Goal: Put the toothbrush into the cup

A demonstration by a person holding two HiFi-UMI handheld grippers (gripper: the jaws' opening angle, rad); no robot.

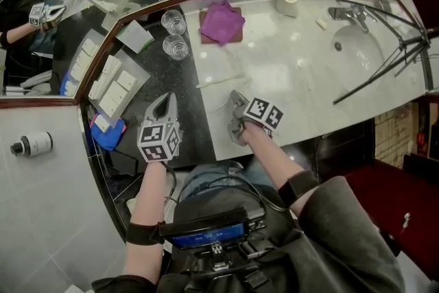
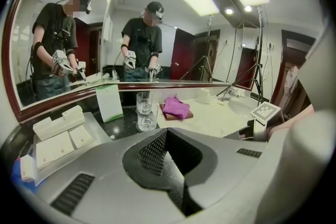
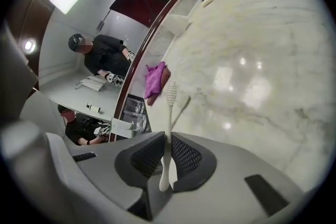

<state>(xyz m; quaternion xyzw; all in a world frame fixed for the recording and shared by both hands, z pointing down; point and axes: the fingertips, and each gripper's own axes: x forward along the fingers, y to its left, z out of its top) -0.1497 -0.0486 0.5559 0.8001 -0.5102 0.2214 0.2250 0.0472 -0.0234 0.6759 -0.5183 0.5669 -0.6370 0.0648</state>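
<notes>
While right tongs grasp toothbrush | left tongs clenched | two glass cups close together on dark counter

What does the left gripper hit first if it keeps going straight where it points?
Likely the nearer glass, slightly left of the left gripper's line; angled down, it may touch the black counter first. Depth unclear.

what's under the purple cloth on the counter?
A brown flat base sticks out from under the purple cloth, on the marble counter. Anything else beneath is covered.
</notes>
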